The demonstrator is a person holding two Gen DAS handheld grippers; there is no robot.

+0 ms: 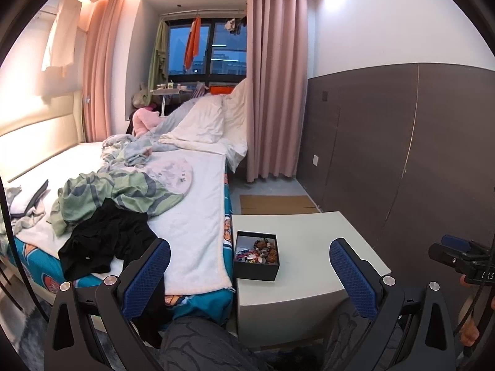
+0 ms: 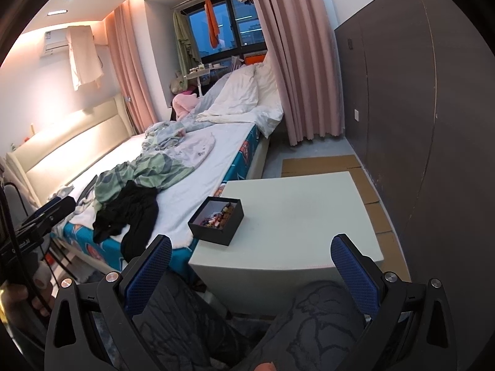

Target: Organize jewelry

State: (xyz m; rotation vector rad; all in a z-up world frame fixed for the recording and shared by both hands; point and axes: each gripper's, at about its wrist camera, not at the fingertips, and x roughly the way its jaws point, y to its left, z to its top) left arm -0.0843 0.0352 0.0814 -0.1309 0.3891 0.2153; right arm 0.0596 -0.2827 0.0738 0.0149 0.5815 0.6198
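Both tongs point(image 1: 249, 258) point(image 2: 251, 255) hang spread and empty short of the jewelry box point(image 1: 256, 259) beside the cluttered bed point(image 1: 191, 216).

Black jewelry box point(image 1: 256, 259) on pale table point(image 1: 309, 235)

The left claw point(image 1: 250, 262) is spread wide, its blue-padded fingers point(image 1: 145, 278) well apart with nothing between them. The right claw point(image 2: 251, 264) is spread just as wide and empty. Both are held low above the person's knees point(image 2: 324, 306), in grey patterned trousers. Each wrist view catches the other claw at its edge, gripped by what seems a hand point(image 2: 18, 303).
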